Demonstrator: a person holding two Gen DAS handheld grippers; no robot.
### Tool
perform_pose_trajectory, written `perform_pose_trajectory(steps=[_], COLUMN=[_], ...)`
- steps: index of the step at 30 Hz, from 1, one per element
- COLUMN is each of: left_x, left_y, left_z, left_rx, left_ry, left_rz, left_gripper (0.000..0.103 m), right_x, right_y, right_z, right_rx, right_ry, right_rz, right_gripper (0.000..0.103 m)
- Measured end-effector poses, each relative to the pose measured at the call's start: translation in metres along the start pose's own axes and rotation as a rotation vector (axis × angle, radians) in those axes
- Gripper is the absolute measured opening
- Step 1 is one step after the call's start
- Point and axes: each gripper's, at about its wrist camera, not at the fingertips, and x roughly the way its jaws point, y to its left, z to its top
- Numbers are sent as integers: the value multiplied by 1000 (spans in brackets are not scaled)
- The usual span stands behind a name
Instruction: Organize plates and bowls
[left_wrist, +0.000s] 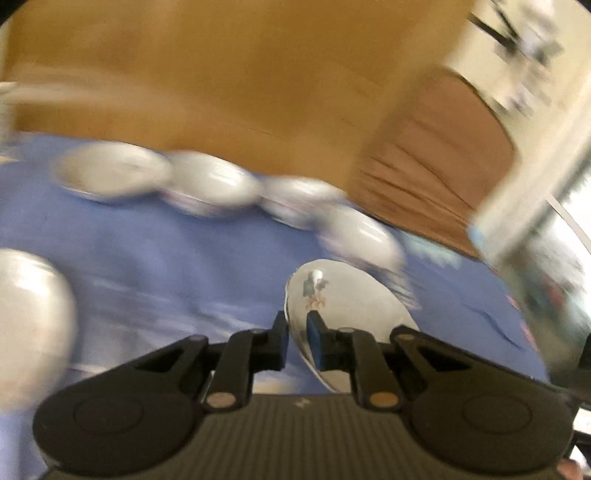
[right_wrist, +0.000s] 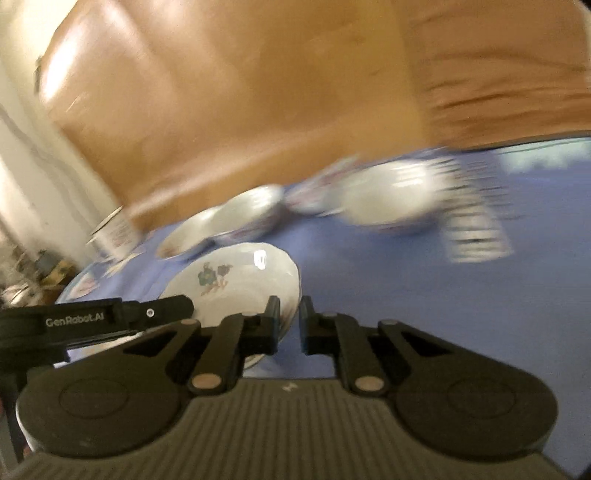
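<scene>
Left wrist view first: the left gripper (left_wrist: 300, 334) has its two black fingers pinched on the rim of a white bowl (left_wrist: 347, 310) with a flower motif inside, the blue pad of one finger (left_wrist: 317, 338) lying against the bowl's inner face. That bowl sits at about 1 o'clock from the jaws, tilted on edge above the blue tablecloth (left_wrist: 166, 266). Everything behind is smeared by blur, but a curved row of white dishes (left_wrist: 207, 184) runs across the cloth from 10 o'clock to 1 o'clock, and another white piece (left_wrist: 31, 317) fills the 9 o'clock edge. A wooden cabinet (left_wrist: 229, 74) takes up 12 o'clock.

Over to the right wrist view: the right gripper (right_wrist: 289, 325) shows its jaws drawn close, a narrow slit between them. The flowered bowl (right_wrist: 236, 284) sits at 11 o'clock with its rim just at the left finger; whether the jaws actually grip it, I cannot tell. The left gripper (right_wrist: 122, 315) reaches in from 9 o'clock onto the bowl's near side. Blurred white dishes (right_wrist: 384, 199) line the cloth (right_wrist: 480, 314) from 10 o'clock to 1 o'clock.
</scene>
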Motion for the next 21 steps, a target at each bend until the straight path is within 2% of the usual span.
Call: perform_pose_trajectory(steps=[6,10,12,15,17,19,21], left_x=[82,118,131,137,132,112,83], left_y=[-116,-180,-205,-222,-231,-220,-196], left_z=[-19,-32,-42,-55,-60,-57,-51], left_rx=[123,217,242,273,306,324,320], left_ry=[86,92,95,105,82,25,-40], left_rz=[-159,-183,-172,-153,-141,-137,-145], left_gripper=[13,13,13,19,24,27,28], right_x=[-69,-96,-98,-108,-110,-121,-135], right_y=[-103,-163,-180,-199,-205,-204,-202], right_z=[11,14,14,5,5,2,1], right_rx=[120,189,219,230,244,261,275], right_ry=[-139,-179,-186,-199,-220,-294,-377], right_rz=[-205,-314,-349,-390,-409,-435,-448], right_gripper=[13,13,13,14,24,34,34])
